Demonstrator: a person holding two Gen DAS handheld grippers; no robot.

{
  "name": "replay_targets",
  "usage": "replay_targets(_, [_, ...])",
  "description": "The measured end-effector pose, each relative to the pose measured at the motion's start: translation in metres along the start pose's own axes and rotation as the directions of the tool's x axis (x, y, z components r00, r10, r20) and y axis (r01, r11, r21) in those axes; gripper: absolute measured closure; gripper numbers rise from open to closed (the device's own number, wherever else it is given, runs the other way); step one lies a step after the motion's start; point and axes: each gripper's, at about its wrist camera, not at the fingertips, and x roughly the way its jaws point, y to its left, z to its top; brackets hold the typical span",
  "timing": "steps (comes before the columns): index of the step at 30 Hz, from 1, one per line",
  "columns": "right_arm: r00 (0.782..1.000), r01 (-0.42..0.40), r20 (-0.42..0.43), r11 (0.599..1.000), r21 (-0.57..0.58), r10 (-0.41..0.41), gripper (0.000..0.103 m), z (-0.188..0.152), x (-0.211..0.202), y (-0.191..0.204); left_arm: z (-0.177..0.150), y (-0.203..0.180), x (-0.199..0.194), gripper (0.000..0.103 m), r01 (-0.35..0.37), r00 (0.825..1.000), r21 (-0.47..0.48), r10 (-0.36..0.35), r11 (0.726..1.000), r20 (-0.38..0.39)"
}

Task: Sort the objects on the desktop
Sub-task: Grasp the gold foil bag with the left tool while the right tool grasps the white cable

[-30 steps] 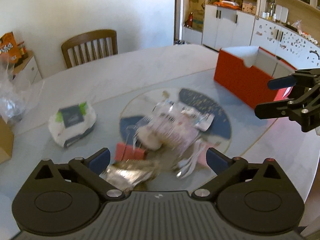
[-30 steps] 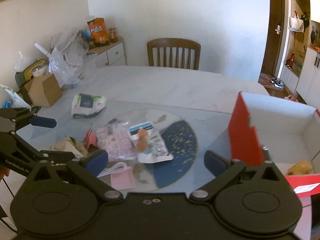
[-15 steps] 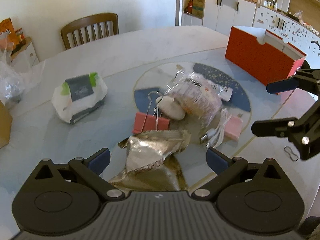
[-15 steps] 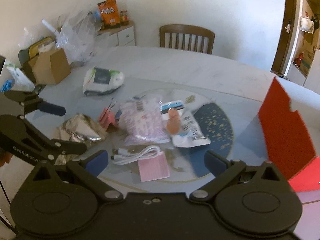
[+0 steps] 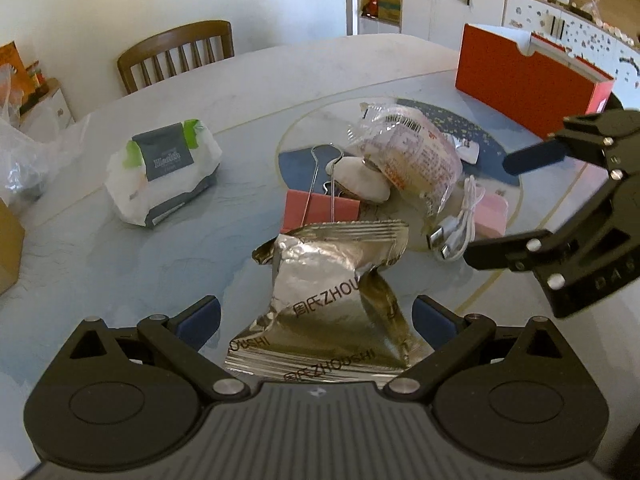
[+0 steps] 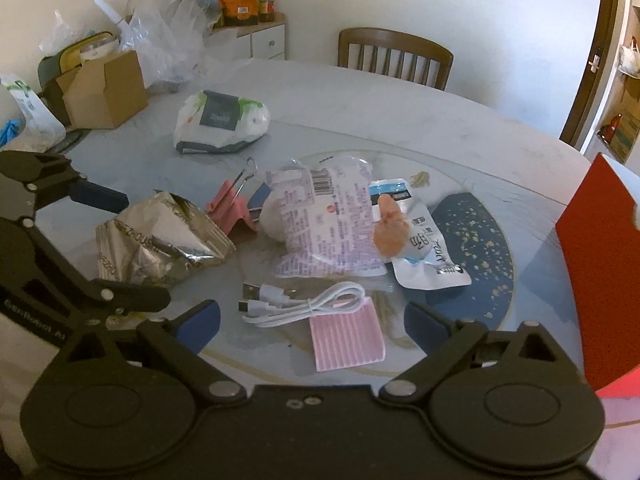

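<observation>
A crumpled silver snack wrapper (image 5: 332, 300) lies between the open fingers of my left gripper (image 5: 316, 316); it also shows in the right wrist view (image 6: 160, 236). Behind it lie a pink binder clip (image 5: 320, 208), a pale shell-like object (image 5: 360, 184), a clear pink-printed snack bag (image 5: 416, 160) and a coiled white USB cable (image 5: 460, 224). My right gripper (image 6: 312, 320) is open above the cable (image 6: 296, 304) and a pink ribbed pad (image 6: 346, 338). A white and blue packet (image 6: 424, 248) lies beyond. The red box (image 5: 528, 80) stands at the right.
A pack of wet wipes (image 5: 164, 172) lies left of the pile. A cardboard box (image 6: 104, 92) and plastic bags (image 6: 168, 40) crowd the table's far left. A wooden chair (image 6: 396, 58) stands behind the table. The red box's flap (image 6: 600, 280) is close at the right.
Both grippers have moved in and down toward the pile. The silver wrapper now sits between the left fingers. The right gripper has swung left, away from the red box, over the cable.
</observation>
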Motion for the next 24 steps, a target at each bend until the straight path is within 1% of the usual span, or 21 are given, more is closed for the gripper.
replay_targets(9, [1.0, -0.003, -0.029, 0.999, -0.032, 0.002, 0.01, 0.005, 0.016, 0.007, -0.002, -0.003, 0.001, 0.002, -0.003, 1.0, 0.033, 0.002, 0.999, 0.017])
replay_targets(11, [0.999, -0.006, -0.038, 1.0, -0.03, 0.005, 0.012, 0.005, 0.018, 0.007, -0.001, -0.004, 0.0, 0.003, -0.005, 1.0, 0.031, 0.004, 1.0, 0.026])
replay_targets(14, [0.999, -0.006, -0.047, 0.999, -0.032, 0.005, 0.015, 0.004, 0.02, 0.007, -0.001, -0.003, 0.0, 0.01, -0.007, 1.0, 0.026, 0.006, 1.0, 0.028])
replay_targets(16, [0.999, 0.0, -0.046, 0.999, -0.04, -0.002, 0.016, 0.004, 0.021, 0.007, -0.001, -0.003, 0.0, 0.012, -0.003, 1.0, 0.025, 0.002, 1.0, 0.027])
replay_targets(18, [0.999, 0.005, -0.048, 0.999, -0.043, -0.007, 0.017, 0.005, 0.022, 0.007, -0.001, -0.003, 0.0, 0.019, 0.007, 1.0, 0.027, -0.007, 1.0, 0.027])
replay_targets(21, [0.999, 0.011, -0.051, 0.999, -0.034, -0.012, 0.02, 0.006, 0.022, 0.005, -0.001, -0.006, -0.001, 0.026, 0.0, 1.0, 0.041, -0.001, 0.999, 0.03])
replay_targets(24, [0.998, 0.02, -0.051, 0.999, -0.028, -0.021, 0.027, 0.007, 0.021, 0.003, -0.001, -0.006, -0.002, 0.031, -0.002, 1.0, 0.036, 0.001, 0.999, 0.031])
